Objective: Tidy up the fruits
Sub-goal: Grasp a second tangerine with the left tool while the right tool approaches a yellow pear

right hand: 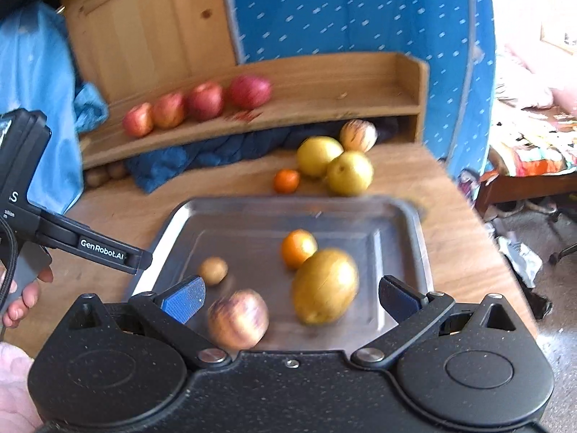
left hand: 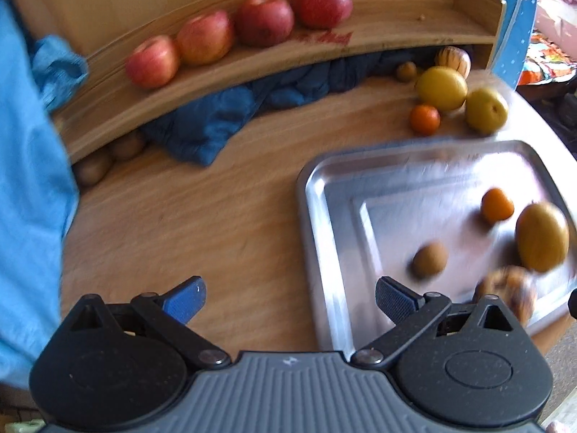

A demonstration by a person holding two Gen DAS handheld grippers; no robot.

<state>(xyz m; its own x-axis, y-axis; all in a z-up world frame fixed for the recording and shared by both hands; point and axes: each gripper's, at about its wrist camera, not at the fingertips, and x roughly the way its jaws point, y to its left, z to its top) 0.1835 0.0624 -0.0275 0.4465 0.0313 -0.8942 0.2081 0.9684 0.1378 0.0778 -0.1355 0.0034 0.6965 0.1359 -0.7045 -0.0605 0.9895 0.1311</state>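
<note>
Tray (right hand: 223, 216): metal, rectangular, centre of the right wrist view; lower right of the left wrist view; rests on the wooden table (left hand: 216, 216).
Tray contents: one large yellow-brown oval fruit (right hand: 324, 285), long axis running from lower left to upper right of the frame; one small orange (right hand: 298, 248) touching its upper end; one small brown kiwi (right hand: 213, 270) apart at left; one striped round fruit (right hand: 238, 319) at the near edge.
Shelf (left hand: 414, 39): curved wooden, upper part of the left wrist view; four red apples (left hand: 265, 20) in a row along its length, sides touching.
Loose fruit on table: two yellow fruits (left hand: 441, 88), one orange (left hand: 424, 119), one striped fruit (left hand: 453, 59), a small brown one (left hand: 406, 71), just beyond the tray's far edge.
Under shelf: blue cloth (left hand: 216, 122); brown kiwis (left hand: 93, 169) at its left end.
Left gripper (left hand: 290, 297): tongs spread wide, holding nothing, over the tray's left rim.
Right gripper (right hand: 292, 297): tongs spread wide, nothing pinched, above the tray's near edge.
</note>
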